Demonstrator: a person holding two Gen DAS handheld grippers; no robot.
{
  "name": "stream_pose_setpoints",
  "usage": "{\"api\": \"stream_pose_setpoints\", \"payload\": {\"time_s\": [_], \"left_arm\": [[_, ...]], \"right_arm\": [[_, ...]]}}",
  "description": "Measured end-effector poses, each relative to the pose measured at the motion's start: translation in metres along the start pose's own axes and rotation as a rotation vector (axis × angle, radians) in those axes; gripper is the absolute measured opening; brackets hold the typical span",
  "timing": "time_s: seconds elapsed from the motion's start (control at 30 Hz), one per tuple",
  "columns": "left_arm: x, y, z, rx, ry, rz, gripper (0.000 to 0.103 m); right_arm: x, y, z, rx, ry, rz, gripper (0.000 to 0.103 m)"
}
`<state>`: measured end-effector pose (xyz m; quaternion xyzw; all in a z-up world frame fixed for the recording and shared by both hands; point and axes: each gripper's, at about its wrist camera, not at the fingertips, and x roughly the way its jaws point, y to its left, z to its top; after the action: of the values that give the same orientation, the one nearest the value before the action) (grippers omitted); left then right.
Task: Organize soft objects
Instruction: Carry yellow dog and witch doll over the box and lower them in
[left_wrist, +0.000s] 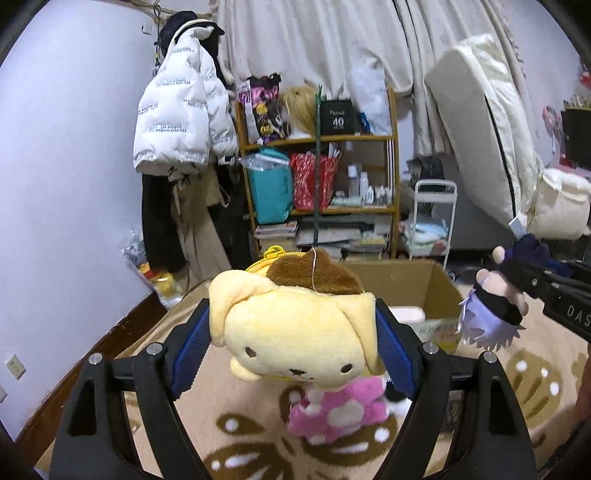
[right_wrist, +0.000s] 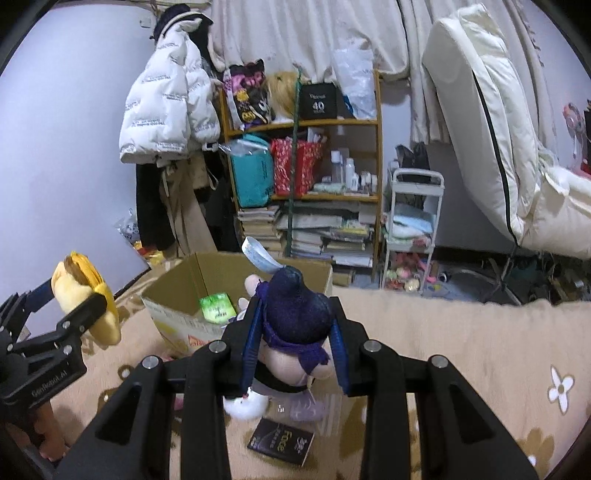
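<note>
My left gripper (left_wrist: 293, 332) is shut on a yellow dog plush (left_wrist: 295, 332) with a brown cap and a yellow zip, held up off the blanket; the same plush (right_wrist: 86, 295) shows at the left of the right wrist view. A pink spotted plush (left_wrist: 336, 413) lies on the blanket below it. My right gripper (right_wrist: 295, 332) is shut on a small doll (right_wrist: 295, 325) with dark purple hair, a purple scarf and a paper tag; that doll (left_wrist: 498, 299) hangs at the right of the left wrist view. An open cardboard box (right_wrist: 173, 284) stands just ahead.
The box holds a green packet (right_wrist: 216, 308) and a white item (left_wrist: 408, 314). A black booklet (right_wrist: 282, 441) lies on the beige patterned blanket (right_wrist: 461, 350). Behind stand a cluttered wooden shelf (right_wrist: 376, 162), hanging coats (right_wrist: 166, 110), a white trolley (right_wrist: 413, 221) and a leaning mattress (right_wrist: 480, 110).
</note>
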<state>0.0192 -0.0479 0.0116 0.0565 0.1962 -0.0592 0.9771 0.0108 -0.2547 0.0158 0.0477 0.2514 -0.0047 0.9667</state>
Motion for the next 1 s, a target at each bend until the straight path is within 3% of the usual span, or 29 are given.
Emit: {"api": "stream_pose_setpoints", "payload": {"time_s": [0.57, 1.0], "left_arm": [[0.041, -0.004, 0.027, -0.004, -0.058, -0.054, 0.082], [0.096, -0.020, 0.027, 0.047, 0.006, -0.062, 0.082]], "right_arm": [[0.035, 0.008, 0.017, -0.029, -0.078, 0.000, 0.036], [0.074, 0.004, 0.015, -0.031, -0.048, -0.009, 0.036]]}}
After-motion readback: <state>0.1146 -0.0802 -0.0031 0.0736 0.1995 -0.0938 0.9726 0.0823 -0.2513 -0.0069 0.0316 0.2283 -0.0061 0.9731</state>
